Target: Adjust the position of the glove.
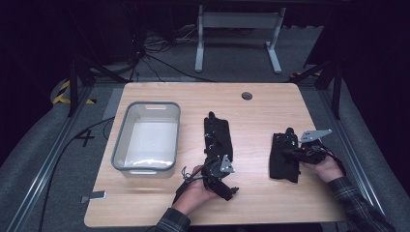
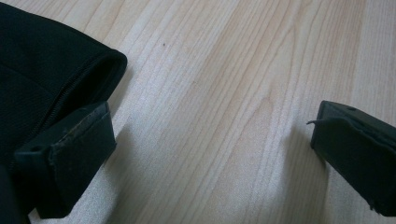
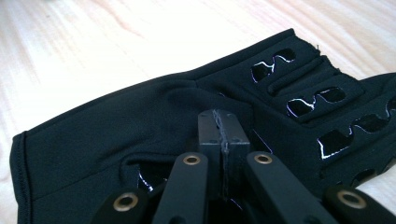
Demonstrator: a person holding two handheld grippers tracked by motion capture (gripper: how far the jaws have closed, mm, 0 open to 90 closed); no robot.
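Note:
A long black fabric piece (image 1: 217,130) with a zipper lies at the middle of the wooden table (image 1: 261,111). My left gripper (image 1: 227,157) sits at its near end. In the left gripper view this gripper (image 2: 210,130) stands open over bare wood, its left jaw against the zippered fabric (image 2: 42,70). A black glove (image 1: 283,157) with cut-out slots lies to the right. My right gripper (image 1: 291,150) reaches over it from the right. In the right gripper view the right gripper (image 3: 219,116) is shut, its pads together on a raised fold of the glove (image 3: 140,121).
A grey-rimmed, empty plastic bin (image 1: 121,140) stands on the left half of the table. A round cable hole (image 1: 247,95) sits near the far edge. Beyond the table are a desk frame (image 1: 237,29) and floor cables.

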